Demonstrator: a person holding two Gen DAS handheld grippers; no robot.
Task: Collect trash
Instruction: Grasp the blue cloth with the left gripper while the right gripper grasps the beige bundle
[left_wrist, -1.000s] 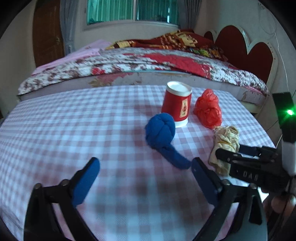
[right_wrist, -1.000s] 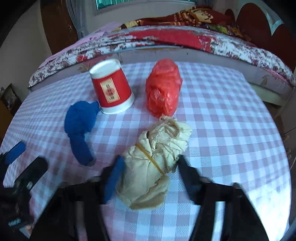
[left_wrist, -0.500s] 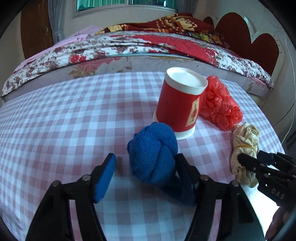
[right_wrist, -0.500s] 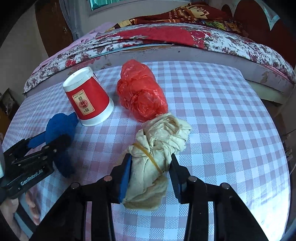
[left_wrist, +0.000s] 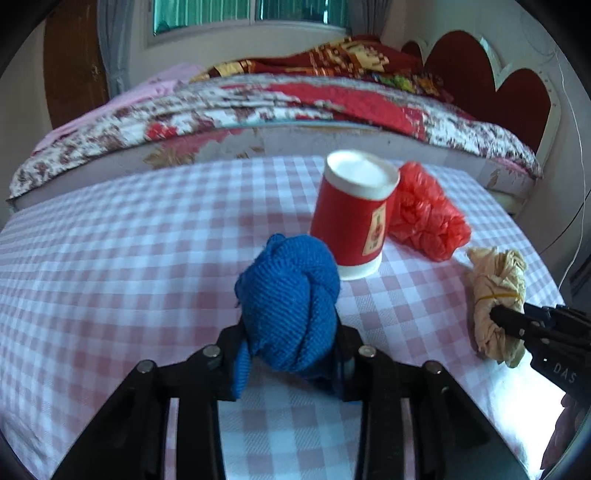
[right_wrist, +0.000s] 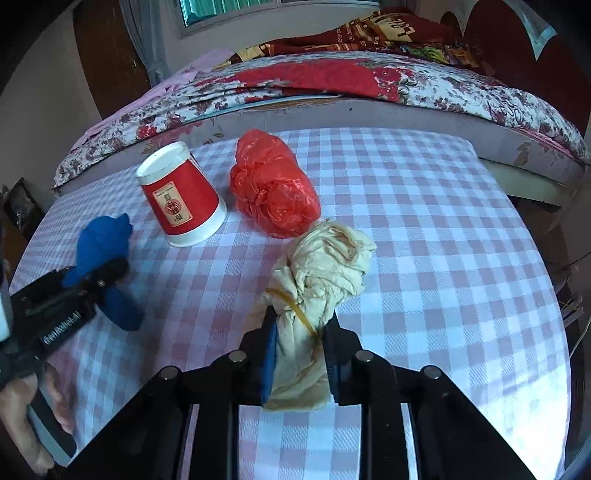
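A: What's around you, biggest first?

B: The bed (right_wrist: 369, 85) behind, then my table (right_wrist: 443, 240) in pink check cloth. On it 4 things in a loose row: an upturned red cup (right_wrist: 183, 195), a red bag (right_wrist: 273, 188) just beside it, my beige wad (right_wrist: 317, 280) near the bag, and my blue knot (left_wrist: 290, 302) in front of the cup.

A: Anything in your way?

B: From the left camera the knot hides the foot of the cup. The bag nearly touches the tip of the wad.

A: Any writing?

B: The cup has a cream label with red characters I can't read. My left gripper (right_wrist: 92, 280) body reads "GenRobot.AI"; my right gripper (left_wrist: 517, 321) shows "DAS".

A: And your hands?

B: Both come in low over the near edge, fingers pointing toward the bed. The left one is clamped on the knot, its tail lying on the cloth. The right one is squeezed onto the wad just below its rubber band (right_wrist: 295, 306).
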